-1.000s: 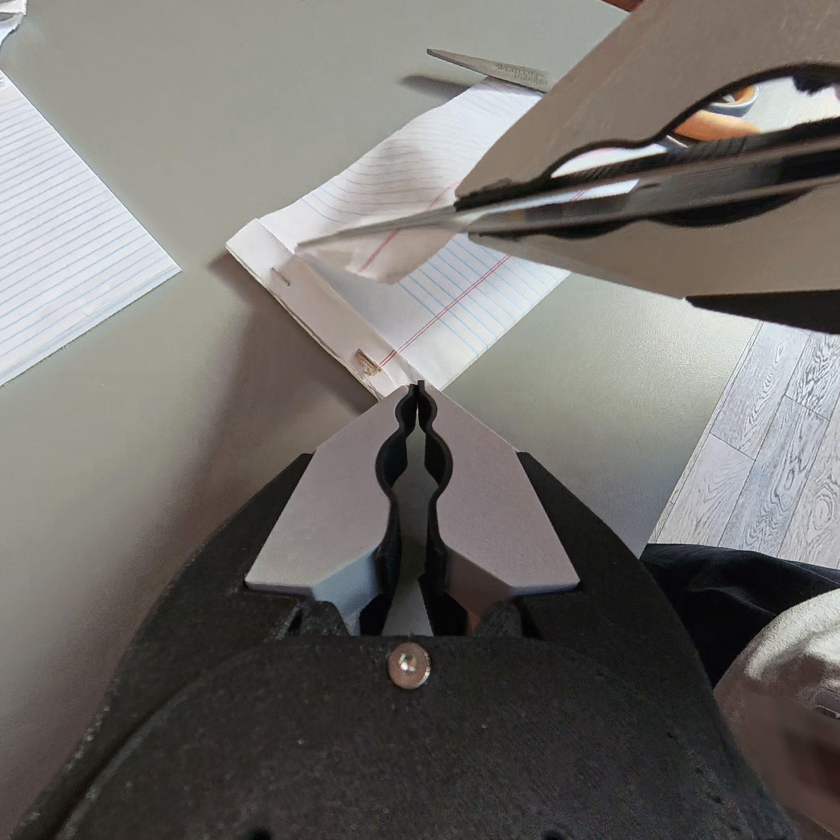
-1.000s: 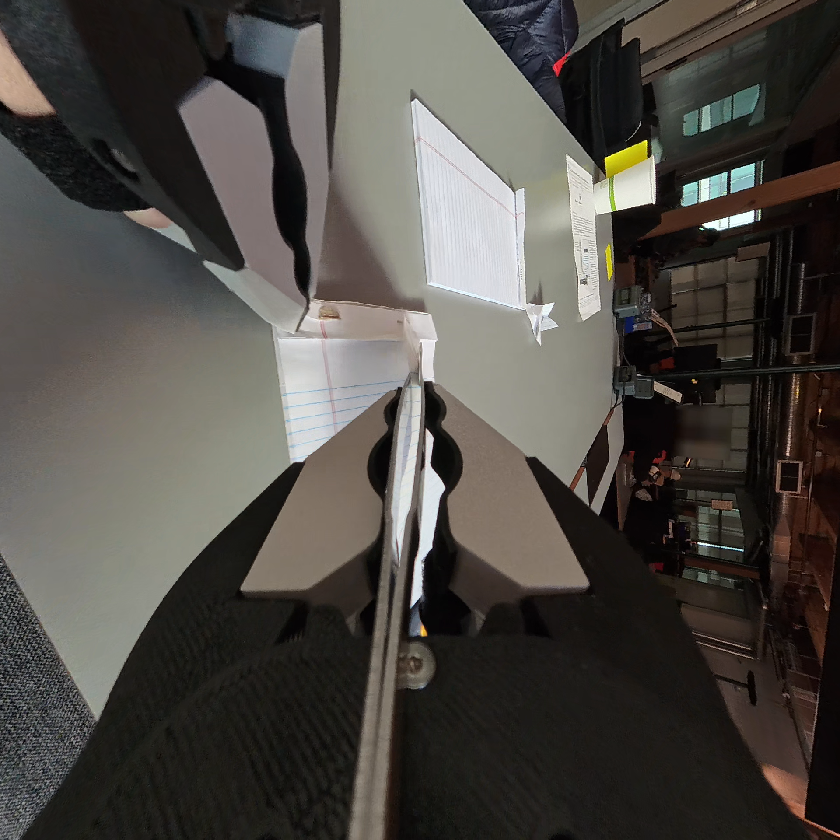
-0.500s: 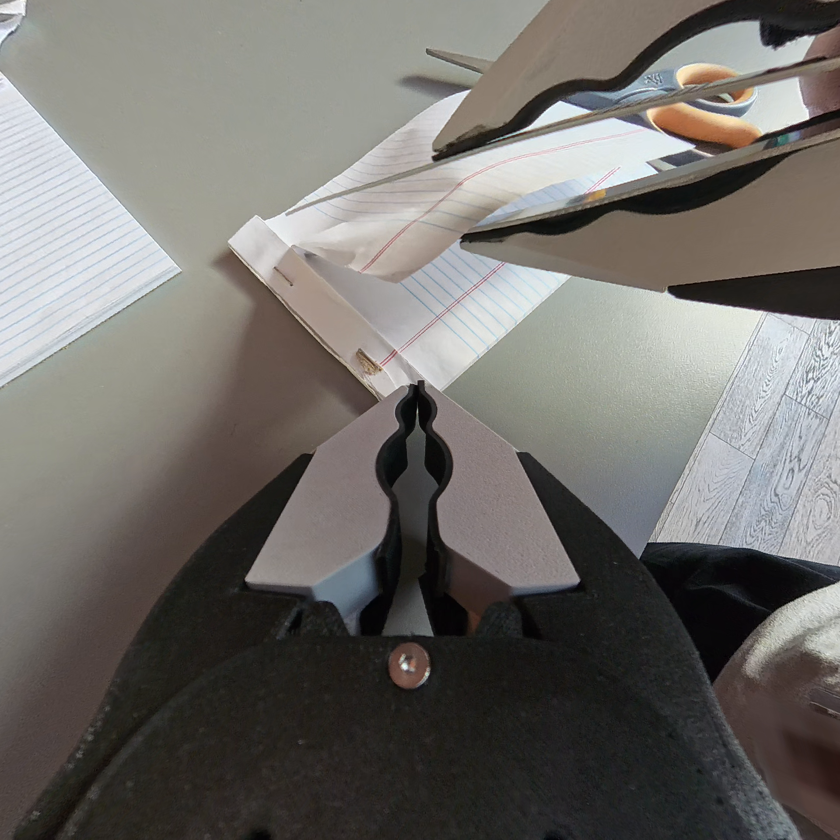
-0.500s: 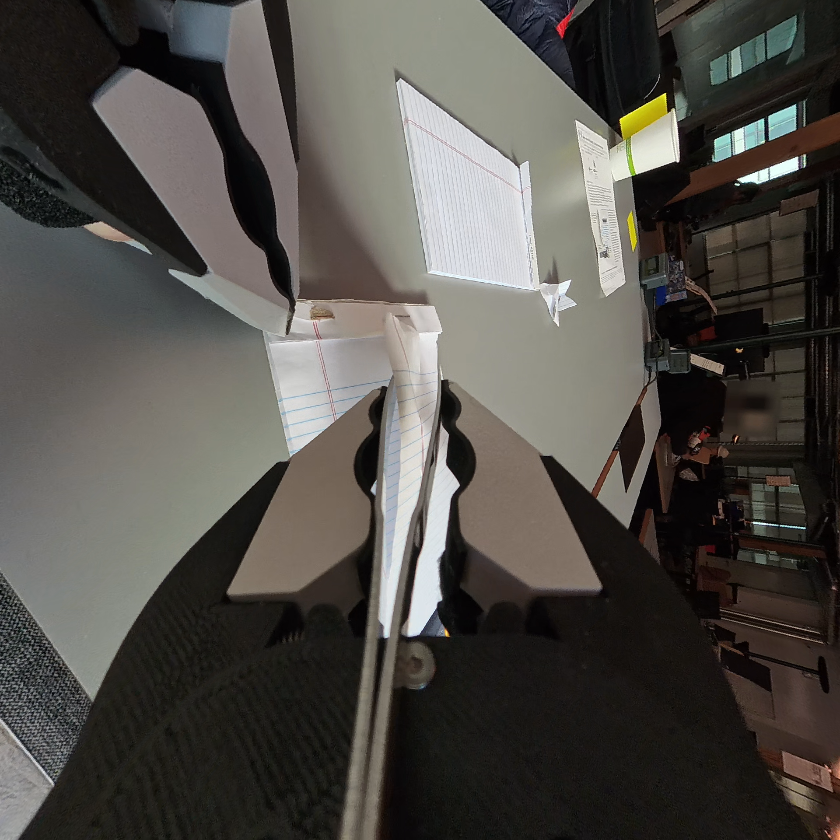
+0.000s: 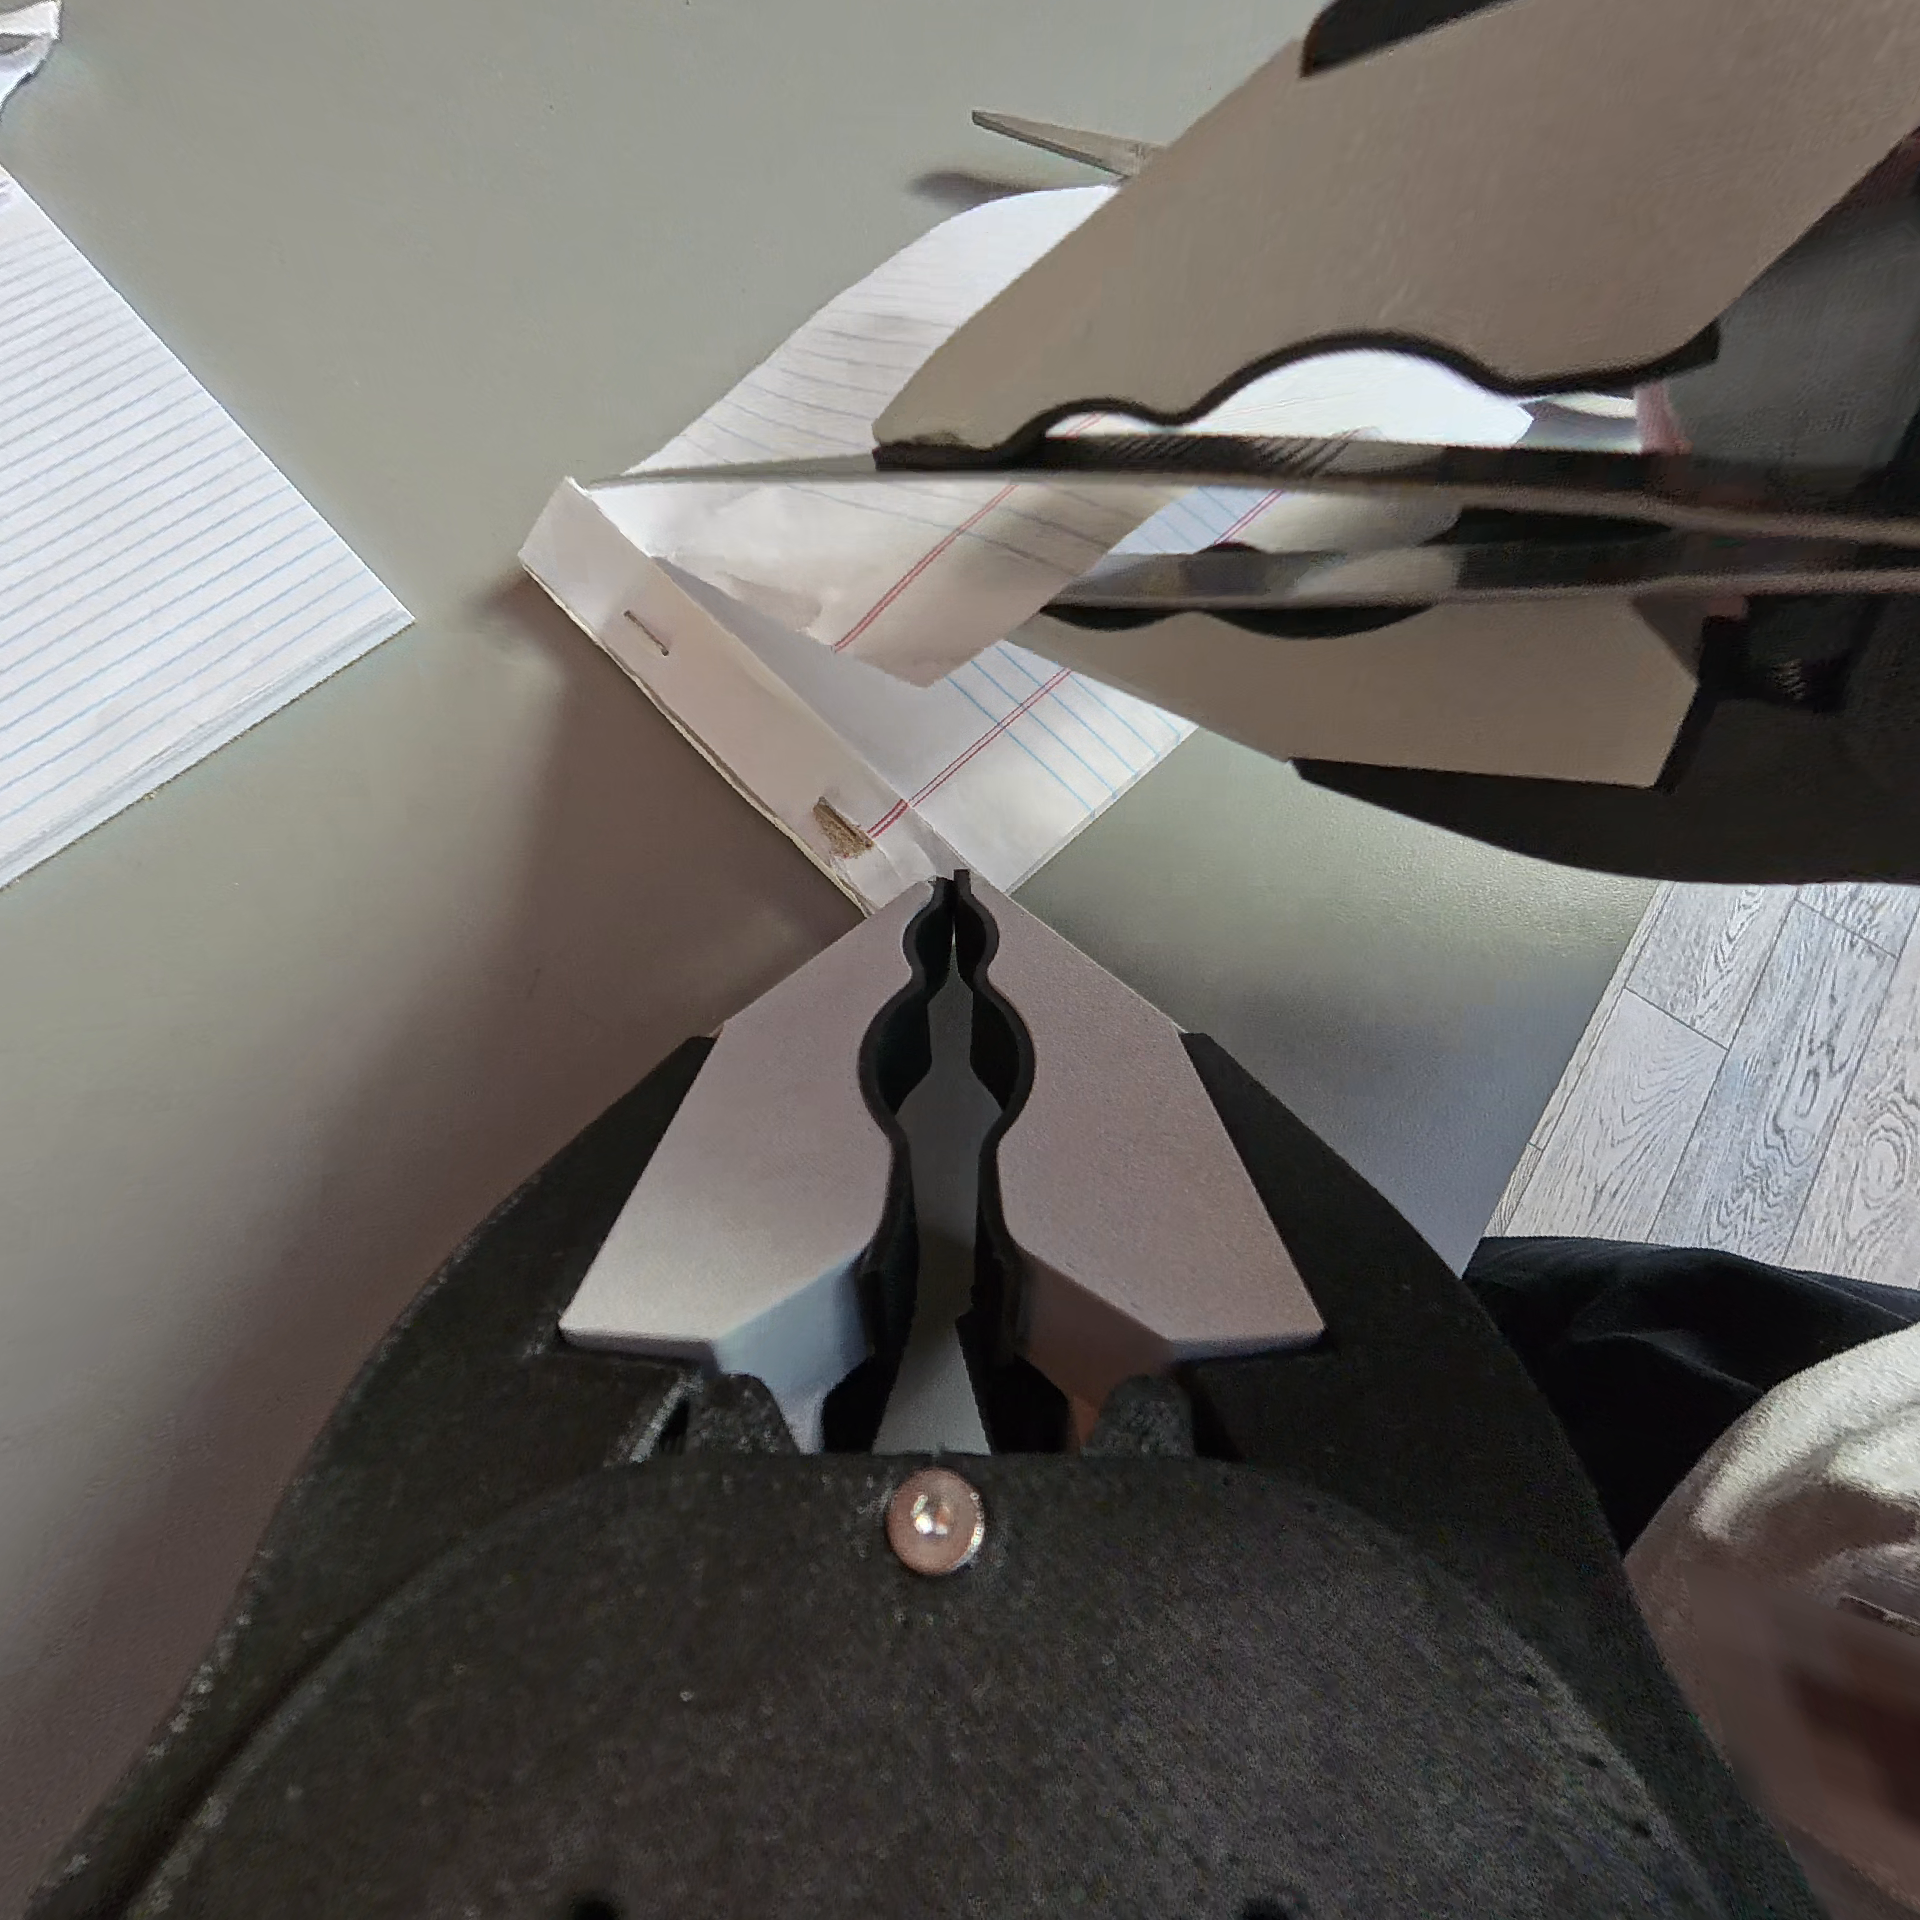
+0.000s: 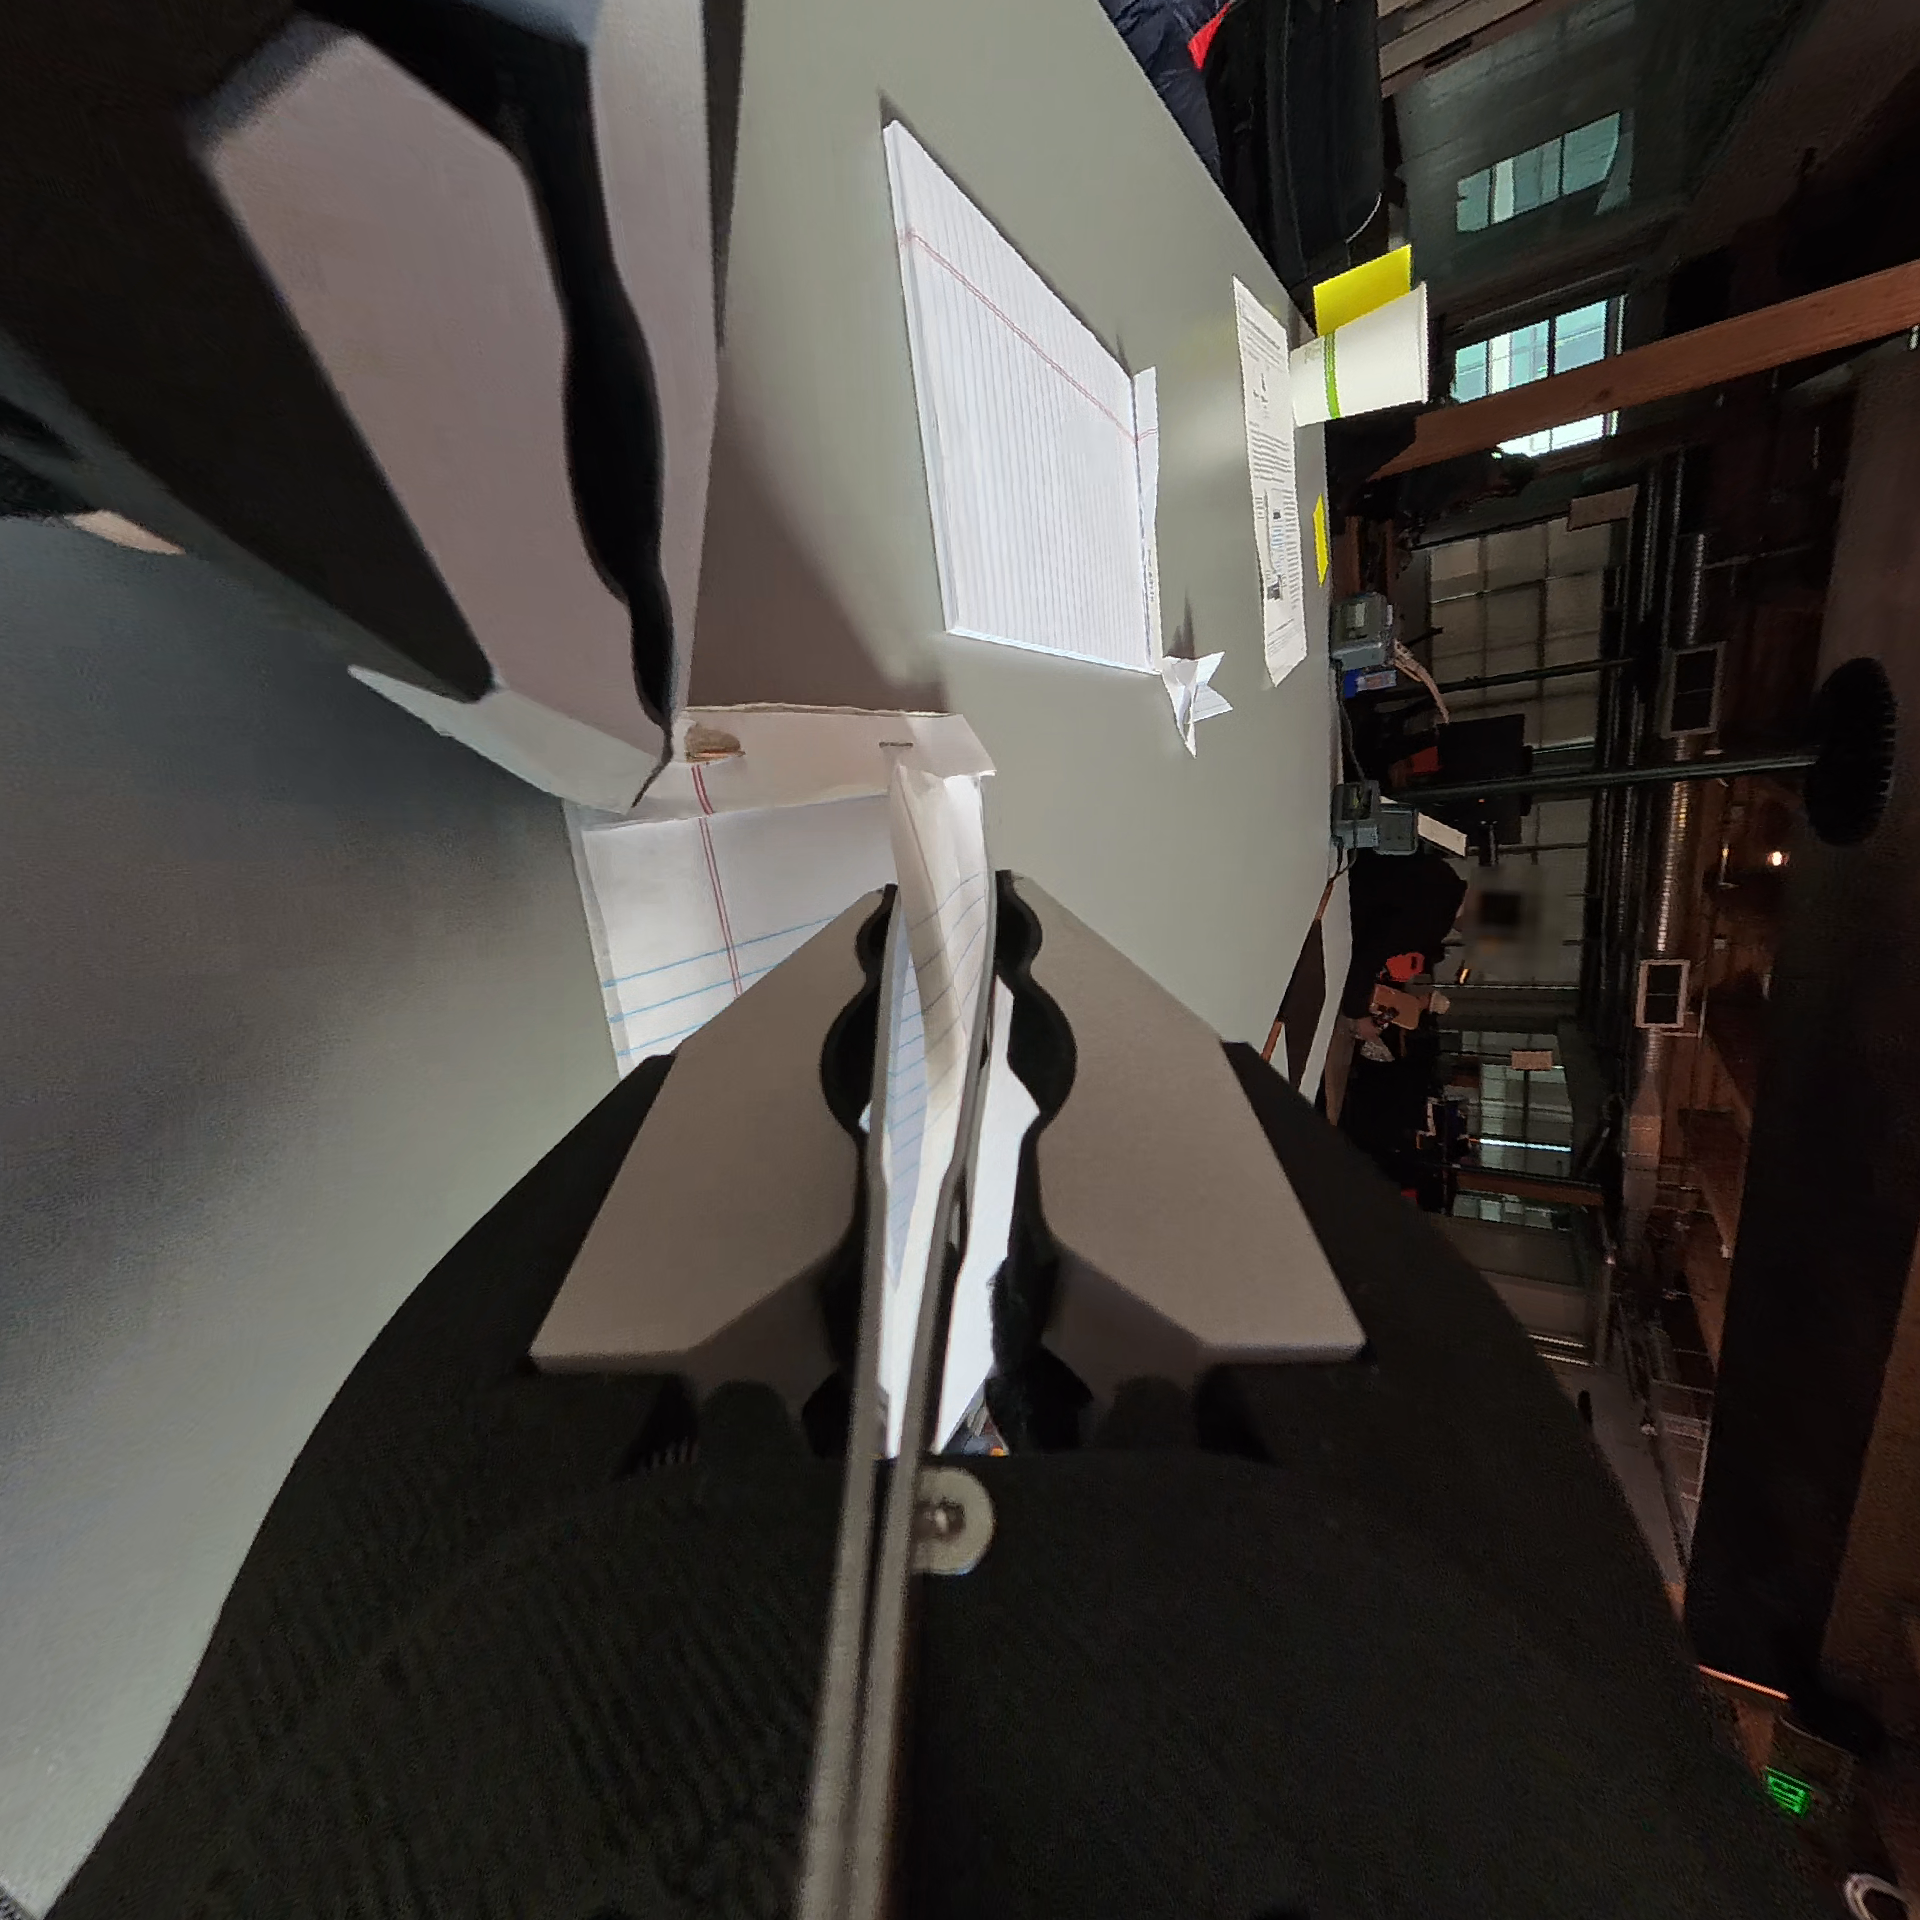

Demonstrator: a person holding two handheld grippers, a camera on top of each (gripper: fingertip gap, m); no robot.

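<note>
Left gripper (image 5: 953, 883): jaws closed tip to tip with nothing seen between them, tips set against the near corner of the lined notepad (image 5: 727, 665), just beside a torn brown spot in its white binding strip. Right gripper (image 6: 940, 883): fingers narrowly parted and closed onto a pair of scissors (image 6: 873, 1662), whose two blades run forward between them, slightly apart. Between the blades: a paper strip (image 6: 935, 935) of the pad's top sheet, lifted off the pad and curling; the blade points reach almost to the binding near a staple (image 5: 646, 632). Judged from this, the cut runs most of the sheet's length, and the strip appears to remain joined at the bound edge. The pad lies flat on the grey table (image 5: 416, 260). Farther out: a loose lined sheet (image 6: 1029, 436), a folded paper scrap (image 6: 1195, 691), a printed page (image 6: 1273, 468), a paper cup (image 6: 1361, 358), wood-grain floor (image 5: 1714, 1091).
</note>
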